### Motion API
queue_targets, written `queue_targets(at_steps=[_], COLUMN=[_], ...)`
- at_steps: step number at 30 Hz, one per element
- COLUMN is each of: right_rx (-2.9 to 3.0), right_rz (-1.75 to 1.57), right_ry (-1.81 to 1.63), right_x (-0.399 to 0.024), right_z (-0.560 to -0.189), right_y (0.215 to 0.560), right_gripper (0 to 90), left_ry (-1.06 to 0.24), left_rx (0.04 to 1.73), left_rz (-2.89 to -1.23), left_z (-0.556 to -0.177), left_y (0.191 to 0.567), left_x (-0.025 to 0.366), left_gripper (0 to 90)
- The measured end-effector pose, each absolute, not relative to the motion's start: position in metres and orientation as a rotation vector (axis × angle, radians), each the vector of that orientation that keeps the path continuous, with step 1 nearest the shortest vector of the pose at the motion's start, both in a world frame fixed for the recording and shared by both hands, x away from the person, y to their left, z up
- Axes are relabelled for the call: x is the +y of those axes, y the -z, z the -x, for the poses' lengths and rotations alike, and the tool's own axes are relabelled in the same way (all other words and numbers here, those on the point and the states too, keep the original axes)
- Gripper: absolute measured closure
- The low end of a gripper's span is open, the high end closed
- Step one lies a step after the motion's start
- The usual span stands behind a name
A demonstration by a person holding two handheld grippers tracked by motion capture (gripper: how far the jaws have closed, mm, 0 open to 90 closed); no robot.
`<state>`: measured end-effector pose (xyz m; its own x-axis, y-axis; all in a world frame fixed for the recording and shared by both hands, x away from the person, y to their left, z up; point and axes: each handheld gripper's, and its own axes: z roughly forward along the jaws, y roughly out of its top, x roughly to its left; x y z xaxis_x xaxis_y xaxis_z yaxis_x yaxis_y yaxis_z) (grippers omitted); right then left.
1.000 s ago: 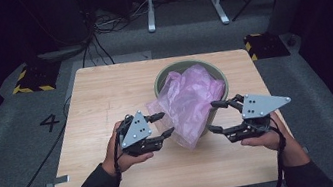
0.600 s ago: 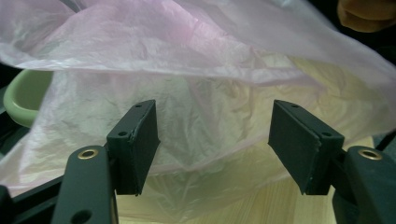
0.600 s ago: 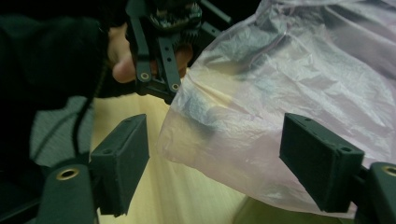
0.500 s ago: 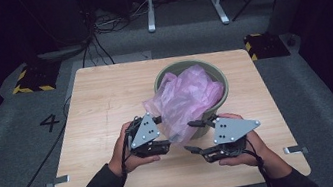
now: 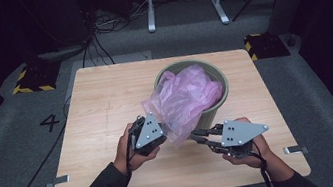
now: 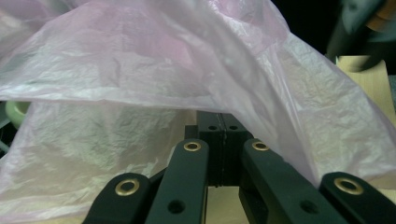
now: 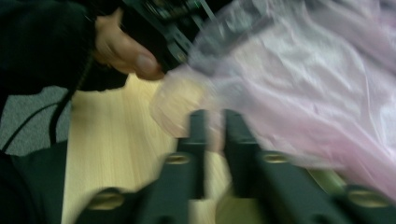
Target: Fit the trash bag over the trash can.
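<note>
A pink plastic bag point(image 5: 186, 98) sits in a green bin point(image 5: 218, 110) near the middle of the tabletop point(image 5: 101, 109). The left gripper point(image 5: 155, 125) has its fingers closed tight on the bag's edge. The right gripper point(image 5: 197, 136), lower right of the bag, has its fingers a little apart, holding nothing.

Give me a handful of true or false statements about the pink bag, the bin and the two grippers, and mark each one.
1. A pink plastic bag spills over the near rim of a round grey-green bin. True.
2. The bin stands on the floor beside the table. False: it stands on the wooden table.
3. The left gripper has its jaws closed, with the bag draped over them. True.
4. The right gripper is held high above the bin's opening. False: it sits low at the bin's near side, by the bag's hanging edge.
5. The bag is blue. False: it is pink.
</note>
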<state>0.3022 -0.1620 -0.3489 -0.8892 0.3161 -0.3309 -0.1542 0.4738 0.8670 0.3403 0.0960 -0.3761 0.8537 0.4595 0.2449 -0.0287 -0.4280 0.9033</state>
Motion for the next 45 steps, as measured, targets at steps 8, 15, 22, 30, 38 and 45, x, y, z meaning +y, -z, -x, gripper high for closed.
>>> queue_targets(at_steps=[8,15,22,30,38,45], right_rx=[2.255,2.152,2.137,2.117,2.085,2.101], right_rz=[-0.096,-0.099,-0.118,-0.203,-0.341,-0.373], right_ry=[-1.388,-1.284,-1.288,-1.393,-1.483,-1.509], right_x=[-0.141,-0.133,-0.142,-0.172,-0.202,-0.205], right_z=[-0.296,-0.298,-0.3,-0.301,-0.311,-0.316], right_y=[0.352,0.355,0.354,0.346,0.344,0.346], right_gripper=[23.4,58.8,88.8,90.0,90.0,90.0], left_ry=[-0.546,-0.547,-0.548,-0.56,-0.541,-0.612], left_rx=[0.296,0.272,0.273,0.304,0.331,0.296], left_rz=[-1.953,-1.967,-1.963,-1.944,-1.925,-1.972], left_z=[-0.339,-0.338,-0.338,-0.341,-0.344,-0.337], left_y=[0.377,0.377,0.376,0.375,0.376,0.369], left_x=[0.088,0.084,0.086,0.095,0.101,0.083], left_gripper=[90.0,90.0,90.0,90.0,71.6,41.4])
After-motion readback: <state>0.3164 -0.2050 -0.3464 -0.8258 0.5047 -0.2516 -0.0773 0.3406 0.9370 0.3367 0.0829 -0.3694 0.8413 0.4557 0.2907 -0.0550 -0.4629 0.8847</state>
